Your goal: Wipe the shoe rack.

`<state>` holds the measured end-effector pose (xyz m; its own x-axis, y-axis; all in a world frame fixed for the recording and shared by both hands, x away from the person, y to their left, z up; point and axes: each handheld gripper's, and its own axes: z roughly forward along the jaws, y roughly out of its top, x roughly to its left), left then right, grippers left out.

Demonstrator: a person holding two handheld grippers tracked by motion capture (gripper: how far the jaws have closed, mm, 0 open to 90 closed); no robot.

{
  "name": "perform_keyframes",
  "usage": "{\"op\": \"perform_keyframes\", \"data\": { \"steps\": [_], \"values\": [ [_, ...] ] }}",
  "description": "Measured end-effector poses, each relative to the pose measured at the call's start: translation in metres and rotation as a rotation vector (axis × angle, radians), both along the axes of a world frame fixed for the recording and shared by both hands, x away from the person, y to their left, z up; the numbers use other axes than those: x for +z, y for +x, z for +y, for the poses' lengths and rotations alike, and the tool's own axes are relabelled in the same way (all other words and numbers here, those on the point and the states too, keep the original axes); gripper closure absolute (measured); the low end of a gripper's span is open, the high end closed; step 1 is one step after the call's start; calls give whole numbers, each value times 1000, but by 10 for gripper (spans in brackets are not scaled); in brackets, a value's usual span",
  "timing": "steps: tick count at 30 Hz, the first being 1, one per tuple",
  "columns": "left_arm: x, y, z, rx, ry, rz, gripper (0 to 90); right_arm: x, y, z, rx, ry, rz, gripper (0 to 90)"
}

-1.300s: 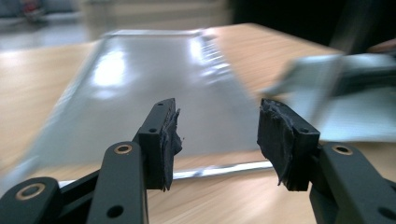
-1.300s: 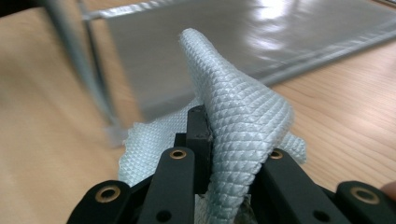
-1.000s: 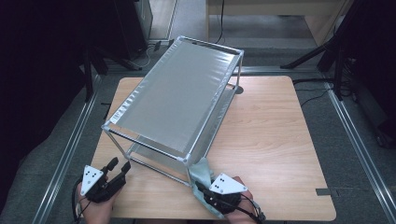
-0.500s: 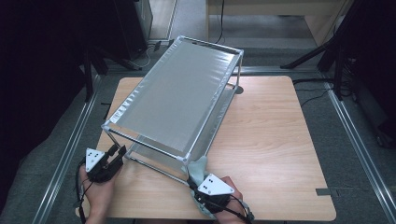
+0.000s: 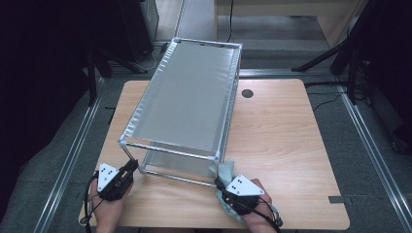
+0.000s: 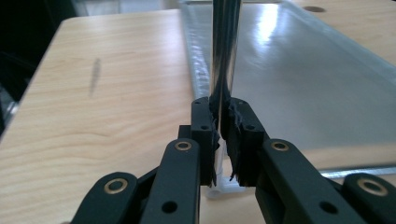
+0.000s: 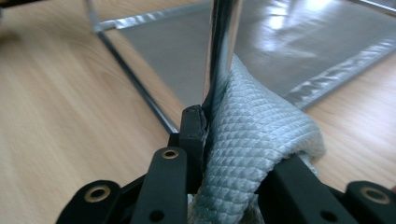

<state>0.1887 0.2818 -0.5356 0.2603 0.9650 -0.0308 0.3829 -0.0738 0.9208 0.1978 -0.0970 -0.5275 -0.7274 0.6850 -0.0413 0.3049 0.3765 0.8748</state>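
The rack (image 5: 187,107) stands at the table's (image 5: 291,145) near left, so with the left gripper (image 5: 127,171) clamped on its near-left post and the right gripper (image 5: 219,183) pinching the cloth (image 7: 252,140) against the near-right post, wipe slowly, steadying firmly.

A two-tier metal rack (image 5: 187,104) with chrome tube legs and grey mesh shelves stands upright on the light wooden worktop (image 5: 286,141), its long side running away from the near edge toward the far left. A pale blue-green woven cloth (image 5: 224,171), bunched and folded, is wrapped against the rack's near right leg (image 7: 223,46). The near left leg (image 6: 225,46) rises bare and shiny from the lower shelf's corner.
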Motion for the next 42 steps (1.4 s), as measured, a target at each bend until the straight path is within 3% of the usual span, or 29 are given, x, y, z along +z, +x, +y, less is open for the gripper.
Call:
{"op": "perform_keyframes", "data": {
  "steps": [2,4,7,8,10,12,14,15,21,25,29,30,32,35,37,39,42],
  "values": [
    [1,-9,-4,3,-5,10,822,0,3,-7,-6,-15,-3,648],
    [1,-18,-8,-4,-7,12,822,-2,10,-15,-7,-40,62,503],
    [0,-32,-17,-2,7,5,815,-3,13,-29,-2,-57,73,414],
    [0,-35,-18,0,7,5,811,-2,14,-34,3,-68,96,367],
    [0,-36,-17,5,-19,-4,797,1,17,-44,7,-76,120,330],
    [0,-36,-15,6,-37,-11,758,6,16,-56,-20,-78,97,319],
    [0,-36,-13,-5,-33,-20,735,8,17,-68,-71,-111,73,326],
    [1,-36,-12,-9,-26,-26,732,8,18,-75,-93,-122,82,331],
    [2,-33,-9,-32,-38,-39,737,-11,33,-118,-267,-153,202,303],
    [3,-32,-8,-34,-45,-43,736,-10,38,-141,-359,-128,233,162],
    [3,-31,-7,-39,-55,-47,727,0,38,-161,-434,-131,218,54],
    [4,-32,-7,-41,-51,-47,726,3,36,-165,-436,-118,205,41],
    [4,-32,-6,-40,-47,-49,726,10,30,-167,-413,-95,138,40],
    [4,-31,-6,-39,-47,-50,728,15,22,-153,-336,-86,53,105],
    [4,-31,-7,-35,-45,-56,729,11,21,-139,-268,-103,31,193],
    [4,-32,-8,-33,-39,-61,732,3,23,-126,-220,-127,39,251],
    [4,-31,-7,-36,-40,-63,735,-10,29,-118,-194,-194,59,312]
  ]
}}
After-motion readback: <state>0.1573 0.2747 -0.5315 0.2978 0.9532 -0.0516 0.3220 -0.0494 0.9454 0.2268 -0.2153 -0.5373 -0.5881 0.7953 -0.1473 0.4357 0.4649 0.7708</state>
